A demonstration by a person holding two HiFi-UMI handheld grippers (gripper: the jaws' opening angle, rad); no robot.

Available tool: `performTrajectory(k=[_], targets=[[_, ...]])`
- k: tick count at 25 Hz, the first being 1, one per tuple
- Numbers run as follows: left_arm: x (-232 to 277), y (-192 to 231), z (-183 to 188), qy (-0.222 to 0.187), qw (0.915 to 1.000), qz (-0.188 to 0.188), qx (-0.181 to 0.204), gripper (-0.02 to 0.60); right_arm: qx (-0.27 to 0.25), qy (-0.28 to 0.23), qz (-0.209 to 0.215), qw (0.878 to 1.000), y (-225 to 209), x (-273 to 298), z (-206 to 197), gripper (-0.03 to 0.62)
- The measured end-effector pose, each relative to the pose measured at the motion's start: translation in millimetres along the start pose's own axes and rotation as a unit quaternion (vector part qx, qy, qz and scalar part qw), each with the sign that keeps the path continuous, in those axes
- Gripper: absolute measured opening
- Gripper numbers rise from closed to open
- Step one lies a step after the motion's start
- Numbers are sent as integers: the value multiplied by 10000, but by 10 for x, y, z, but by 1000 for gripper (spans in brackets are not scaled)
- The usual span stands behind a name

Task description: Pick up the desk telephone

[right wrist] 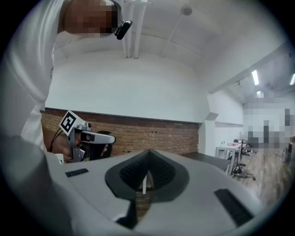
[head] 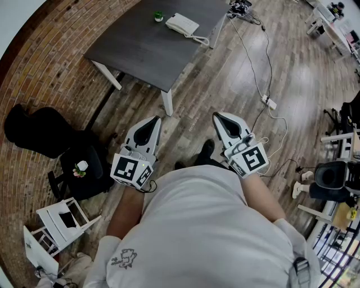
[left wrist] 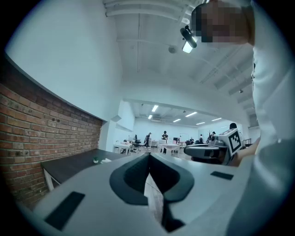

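Head view: the person stands on a plank floor (head: 236, 84) with both grippers held level ahead of the body. The left gripper (head: 155, 120) and right gripper (head: 217, 116) each have their jaws pressed together, nothing in them. The desk telephone (head: 181, 24) lies at the far end of a dark table (head: 146, 50), just beside a small green plant (head: 158, 17), well apart from both grippers.

Left gripper view: the jaws meet at the tip, empty; the table with the telephone shows small, far off at the left.

Right gripper view: the jaws are closed and empty, facing a brick wall (right wrist: 138, 133).
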State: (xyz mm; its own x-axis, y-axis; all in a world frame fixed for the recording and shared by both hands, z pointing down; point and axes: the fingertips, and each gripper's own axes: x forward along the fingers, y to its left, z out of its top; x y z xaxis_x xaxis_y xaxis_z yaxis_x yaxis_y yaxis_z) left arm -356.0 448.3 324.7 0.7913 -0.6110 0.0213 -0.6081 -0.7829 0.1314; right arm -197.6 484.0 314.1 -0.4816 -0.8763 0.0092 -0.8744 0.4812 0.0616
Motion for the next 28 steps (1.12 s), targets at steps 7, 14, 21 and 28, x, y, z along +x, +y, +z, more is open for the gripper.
performTrajectory(k=[7,14,21,28], targets=[[102,-15,41,-23,10000,11,-24,11,-36,39,138,9999,-98,58,-44,3],[255,63,1,39,9999,117,-83,11,-15,63,329,9994,-194,181,-103,3],[583,67,11,-9,9999,100,-44,12,210,55,837,9963,-373,301,-167,5],[1217,-27,45,-113,9999,-97,-23,104,454,-79,1158,9922,-850,402,-225,114]])
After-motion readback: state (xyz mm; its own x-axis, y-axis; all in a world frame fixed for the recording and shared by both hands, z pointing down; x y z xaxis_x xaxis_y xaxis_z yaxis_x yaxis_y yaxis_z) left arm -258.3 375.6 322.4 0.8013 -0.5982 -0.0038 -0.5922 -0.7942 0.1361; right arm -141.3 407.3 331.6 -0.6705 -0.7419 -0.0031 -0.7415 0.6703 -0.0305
